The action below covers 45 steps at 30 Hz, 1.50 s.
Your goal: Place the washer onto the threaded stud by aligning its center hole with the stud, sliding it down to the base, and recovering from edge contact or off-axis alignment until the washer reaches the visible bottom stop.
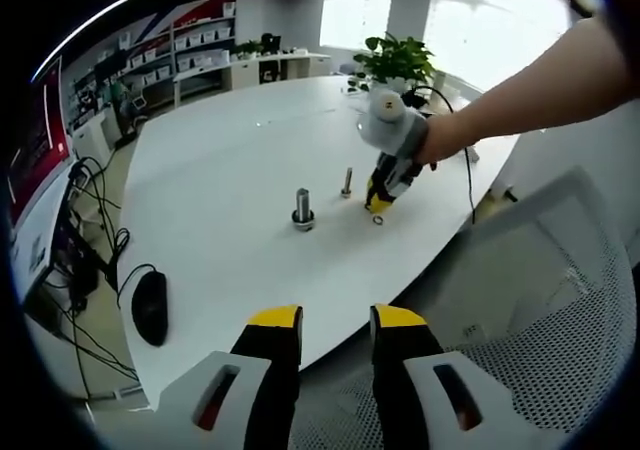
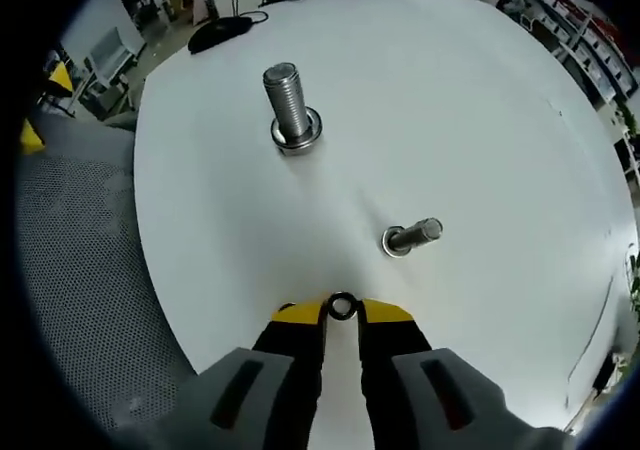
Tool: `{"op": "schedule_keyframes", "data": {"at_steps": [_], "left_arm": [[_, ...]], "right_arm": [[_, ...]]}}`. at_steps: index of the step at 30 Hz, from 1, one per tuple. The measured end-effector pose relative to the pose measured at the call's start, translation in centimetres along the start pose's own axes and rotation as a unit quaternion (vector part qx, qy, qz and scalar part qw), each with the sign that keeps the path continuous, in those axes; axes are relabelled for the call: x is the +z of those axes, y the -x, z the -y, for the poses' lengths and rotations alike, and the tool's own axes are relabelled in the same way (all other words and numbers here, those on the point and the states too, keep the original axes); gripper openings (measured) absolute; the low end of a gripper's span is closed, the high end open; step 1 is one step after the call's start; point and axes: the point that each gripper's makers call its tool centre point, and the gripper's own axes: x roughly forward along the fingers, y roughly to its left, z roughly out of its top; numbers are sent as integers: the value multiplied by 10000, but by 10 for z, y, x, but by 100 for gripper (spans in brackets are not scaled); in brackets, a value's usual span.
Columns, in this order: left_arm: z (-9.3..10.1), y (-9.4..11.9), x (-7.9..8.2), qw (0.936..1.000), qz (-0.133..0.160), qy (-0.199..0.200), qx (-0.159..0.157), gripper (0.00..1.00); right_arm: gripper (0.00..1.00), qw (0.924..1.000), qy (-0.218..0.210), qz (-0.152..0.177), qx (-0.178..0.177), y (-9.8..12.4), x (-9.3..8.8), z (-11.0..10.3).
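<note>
A small metal washer lies flat on the white table, pinched between the yellow tips of my right gripper. A person's hand holds that right gripper tip-down over the washer. Just beyond stands a thin threaded stud. Farther off is a thicker threaded stud with a washer around its base. My left gripper hovers open near the table's front edge, nothing between its fingers.
A black mouse with its cable lies near the table edge. A grey mesh chair stands beside the table. A potted plant sits at the far end, shelves behind it.
</note>
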Motion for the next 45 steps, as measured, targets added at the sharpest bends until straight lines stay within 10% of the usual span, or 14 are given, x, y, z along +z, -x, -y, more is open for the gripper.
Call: {"op": "schedule_keyframes", "data": {"at_steps": [10,19,45], "left_arm": [[0,0,0,10000,12,16,0,25],[0,0,1,10000,35,26,9,25],[-1,0,1,10000,42,36,8,25]], "right_arm": [[15,9956,506,-706,-348,-3,1,-3],[14,9979,-567,121,-304,0,-1,1],[14,9883,-1125,888,-527,26,19,18]]}}
